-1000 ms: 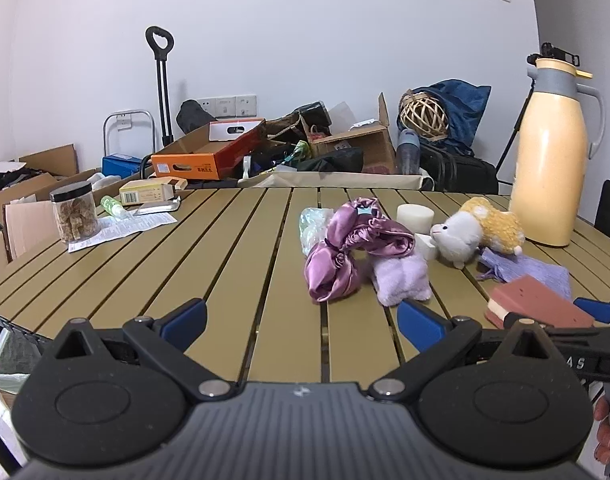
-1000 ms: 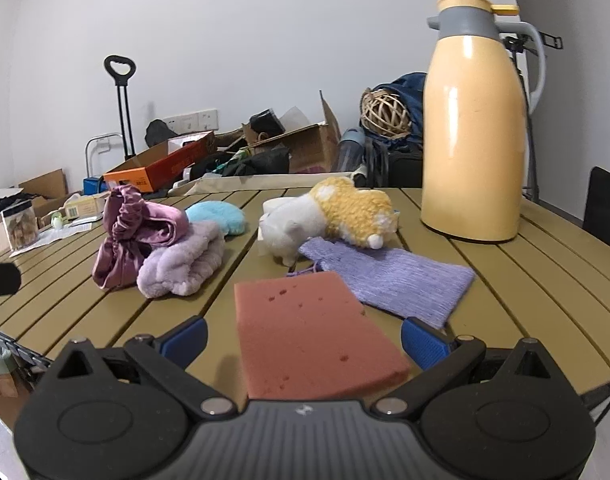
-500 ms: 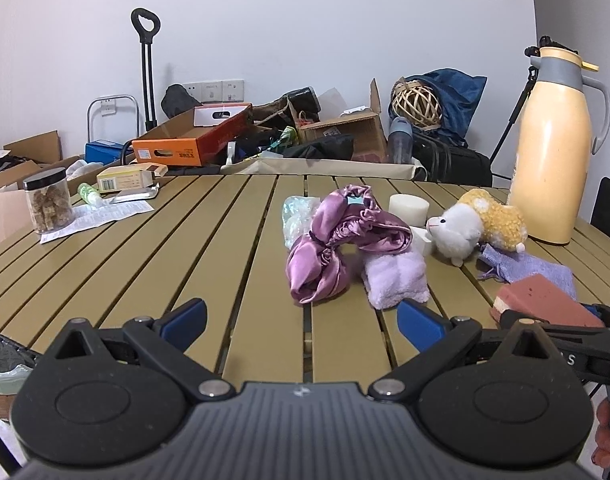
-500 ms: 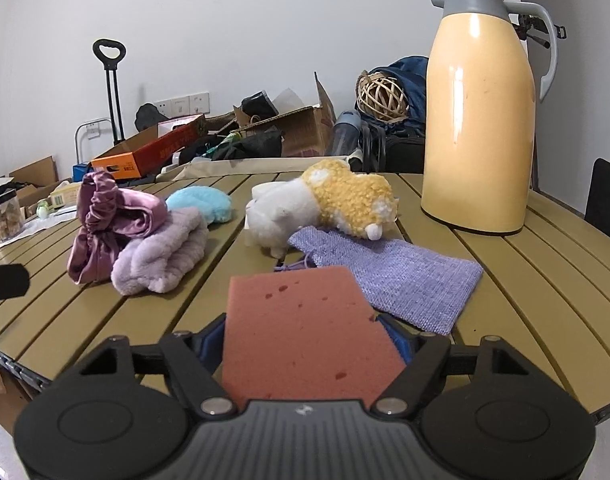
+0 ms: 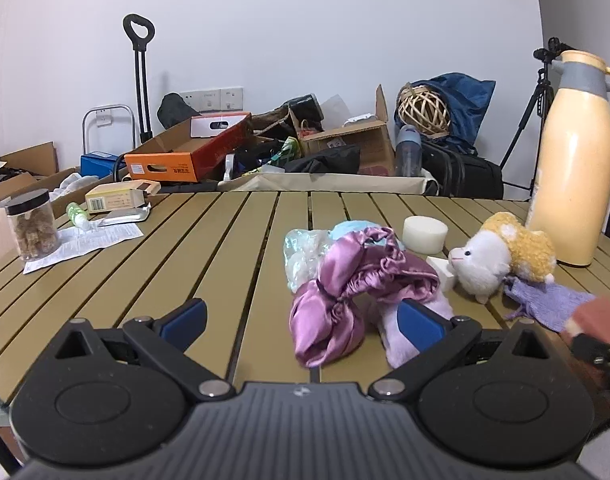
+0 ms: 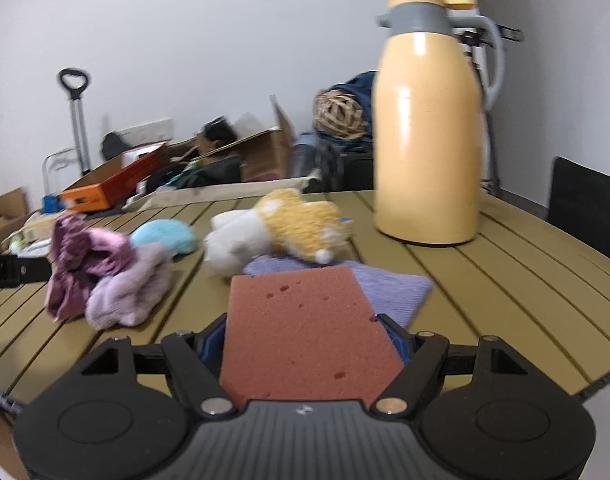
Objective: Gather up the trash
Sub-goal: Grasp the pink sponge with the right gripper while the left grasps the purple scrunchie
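My right gripper is shut on a flat reddish-brown sponge, its blue pads pressed against both sides, with the far end tilted up off the slatted table. The same sponge shows at the right edge of the left wrist view. My left gripper stands open above the table, and a crumpled purple satin cloth lies just beyond its fingertips, leaning on a pale lilac fluffy cloth. A clear plastic wrapper lies behind them.
A plush lamb toy lies on a lavender knitted pouch. A tall yellow thermos jug stands at the right. A white foam puck, a jar, papers and a small box sit farther off; boxes clutter the floor behind.
My right gripper went from wide open to shut on the sponge, whose far end has tipped up off the table. The left gripper slid left, so the cloth pile now sits right of centre.
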`<state>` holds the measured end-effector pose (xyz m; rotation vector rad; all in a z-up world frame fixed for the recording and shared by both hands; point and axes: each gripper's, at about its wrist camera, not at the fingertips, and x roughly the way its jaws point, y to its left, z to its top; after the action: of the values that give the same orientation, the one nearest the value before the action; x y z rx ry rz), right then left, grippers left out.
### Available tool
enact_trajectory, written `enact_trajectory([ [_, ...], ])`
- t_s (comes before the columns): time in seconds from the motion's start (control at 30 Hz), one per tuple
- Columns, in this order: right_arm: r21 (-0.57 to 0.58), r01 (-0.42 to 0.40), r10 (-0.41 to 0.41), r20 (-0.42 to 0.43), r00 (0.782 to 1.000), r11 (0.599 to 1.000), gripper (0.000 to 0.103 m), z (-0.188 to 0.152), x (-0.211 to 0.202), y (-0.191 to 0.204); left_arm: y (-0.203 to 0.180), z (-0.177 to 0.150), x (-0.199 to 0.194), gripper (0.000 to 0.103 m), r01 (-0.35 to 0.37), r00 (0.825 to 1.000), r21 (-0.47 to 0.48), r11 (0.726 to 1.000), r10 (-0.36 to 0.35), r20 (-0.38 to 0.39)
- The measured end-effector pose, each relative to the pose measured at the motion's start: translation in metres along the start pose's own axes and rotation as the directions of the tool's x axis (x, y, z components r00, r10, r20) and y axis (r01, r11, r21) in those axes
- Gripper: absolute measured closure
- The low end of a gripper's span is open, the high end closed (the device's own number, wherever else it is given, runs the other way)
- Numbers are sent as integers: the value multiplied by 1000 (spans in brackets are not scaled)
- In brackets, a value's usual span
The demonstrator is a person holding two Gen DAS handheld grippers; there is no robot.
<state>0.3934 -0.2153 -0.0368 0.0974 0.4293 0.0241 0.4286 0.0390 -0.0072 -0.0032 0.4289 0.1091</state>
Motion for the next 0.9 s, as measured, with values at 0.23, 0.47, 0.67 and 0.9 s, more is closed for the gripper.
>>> enact_trajectory([
  [0.23,78,60,-62,23,998,995,29,4,-1,-23,-13,1,28,0,-79,997,80,994,80,-11],
  [0.47,103,76,-79,23,997,992,29,3,-1,-31,-24,1,47,2,-107,994,135,985,109,-7],
  [0.67,102,73,-76,27,997,992,29,3,-2,-31,-32,4,56,20,-88,996,179,980,87,15],
  [0.9,96,66,-68,22,997,993,29,3,0,-30,-27,3,65,61,11,1000,146,989,-7,-27],
])
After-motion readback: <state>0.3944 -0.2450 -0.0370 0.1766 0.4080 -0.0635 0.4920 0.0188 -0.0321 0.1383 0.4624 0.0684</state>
